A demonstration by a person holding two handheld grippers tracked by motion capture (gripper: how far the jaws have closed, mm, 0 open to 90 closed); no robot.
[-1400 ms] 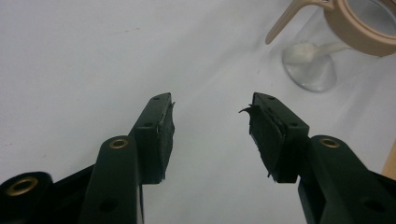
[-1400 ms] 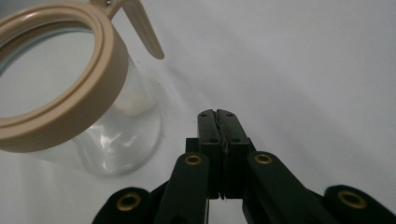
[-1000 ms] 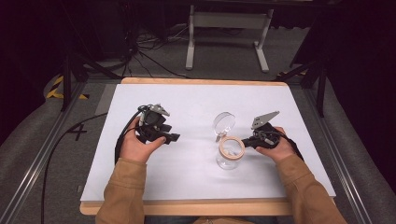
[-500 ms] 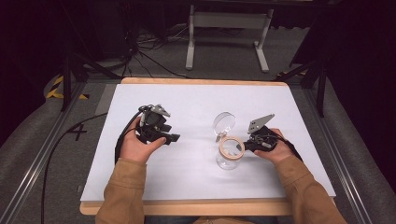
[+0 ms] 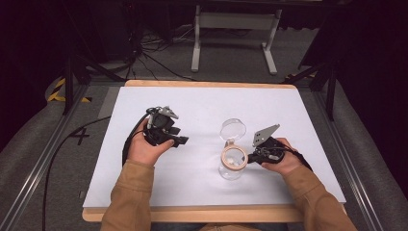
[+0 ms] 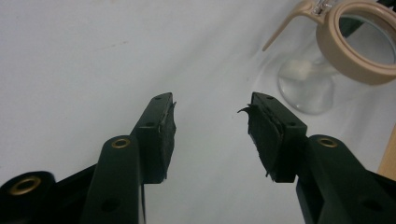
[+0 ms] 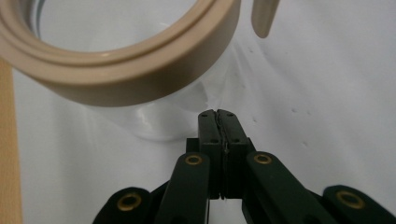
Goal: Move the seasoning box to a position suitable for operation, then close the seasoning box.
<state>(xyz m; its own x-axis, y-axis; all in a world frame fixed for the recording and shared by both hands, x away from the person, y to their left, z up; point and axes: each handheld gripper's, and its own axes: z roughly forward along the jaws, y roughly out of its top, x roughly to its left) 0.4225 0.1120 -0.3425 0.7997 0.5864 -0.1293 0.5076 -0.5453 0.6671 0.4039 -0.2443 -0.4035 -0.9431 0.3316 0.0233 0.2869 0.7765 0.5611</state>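
Note:
A clear glass jar [image 5: 231, 166] with a beige collar round its mouth stands upright on the white table [image 5: 202, 103], right of centre. Its hinged clear lid [image 5: 233, 129] is swung open towards the far side. Something small and white lies at the jar's bottom [image 6: 299, 71]. My right gripper [image 5: 250, 158] is shut with nothing between its jaws, and its tip [image 7: 218, 114] sits just beside the jar's wall [image 7: 154, 123], below the beige collar [image 7: 140, 81]. My left gripper [image 5: 182, 141] is held open and empty left of the jar, which shows beyond its tips [image 6: 210, 122] at upper right [image 6: 322, 88].
The table's wooden edge [image 5: 192, 214] runs along the near side. Behind the table a grey metal stand [image 5: 235, 21] and cables [image 5: 154, 53] are on the floor. A black cable [image 5: 57, 159] trails off the table's left side.
My right gripper has shifted a little left and nearer the table's front edge, staying beside the jar. The left gripper and the jar have not visibly moved.

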